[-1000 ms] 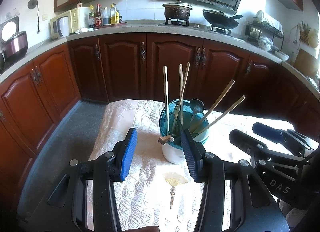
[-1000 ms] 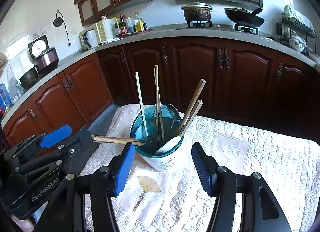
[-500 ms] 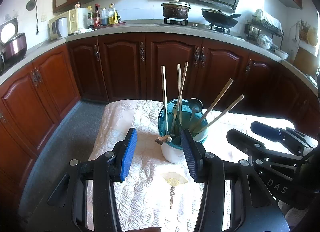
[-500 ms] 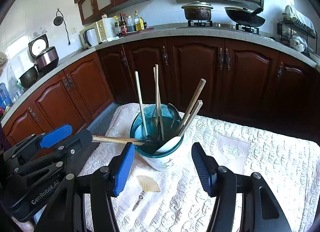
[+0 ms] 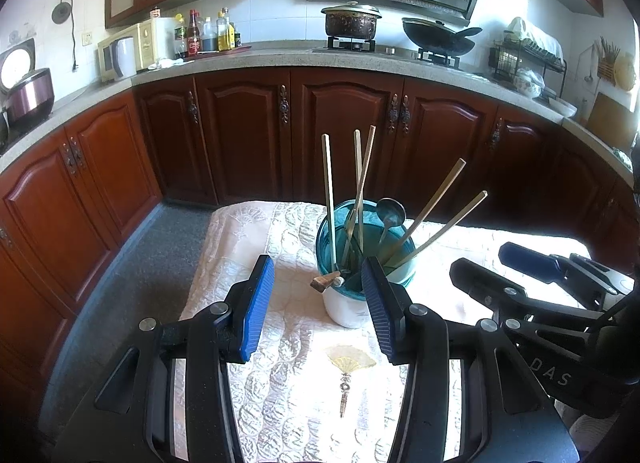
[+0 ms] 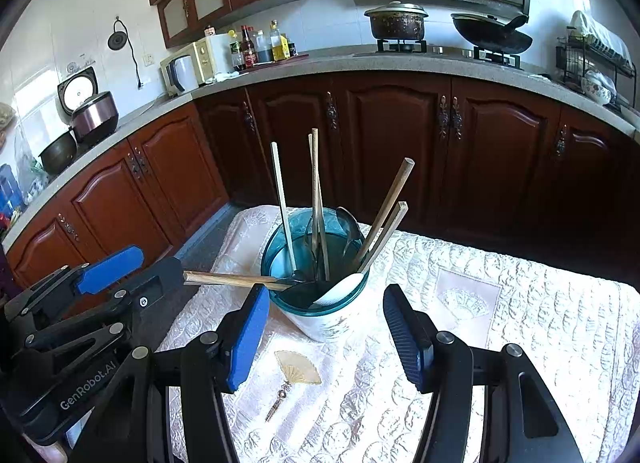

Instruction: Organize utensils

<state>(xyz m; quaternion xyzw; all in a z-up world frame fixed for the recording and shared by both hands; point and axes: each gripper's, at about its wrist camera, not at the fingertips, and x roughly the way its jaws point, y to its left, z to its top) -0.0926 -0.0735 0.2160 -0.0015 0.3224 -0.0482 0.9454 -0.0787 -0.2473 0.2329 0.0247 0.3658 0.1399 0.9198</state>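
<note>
A white holder with a teal rim [image 5: 348, 309] [image 6: 320, 303] stands on the quilted cloth and holds several wooden chopsticks [image 5: 329, 199] [image 6: 283, 203], a metal ladle [image 5: 390, 212] and a white spoon [image 6: 340, 288]. A wooden-handled utensil [image 6: 228, 279] lies across the rim, its handle end pointing left [image 5: 325, 281]. My left gripper [image 5: 318, 309] [image 6: 132, 269] is open and empty just in front of the holder, near that handle end. My right gripper [image 6: 326, 337] [image 5: 496, 267] is open and empty, close in front of the holder.
The cream quilted cloth [image 6: 520, 323] covers the table, with a fan motif [image 6: 298, 367] near the front. Dark wooden cabinets [image 5: 344, 135] and a counter with a pot [image 5: 351, 21], a wok [image 5: 436, 37] and a microwave [image 5: 132, 49] stand behind.
Both grippers stay open and hardly move. The view has shifted only slightly; the utensils stand as before.
</note>
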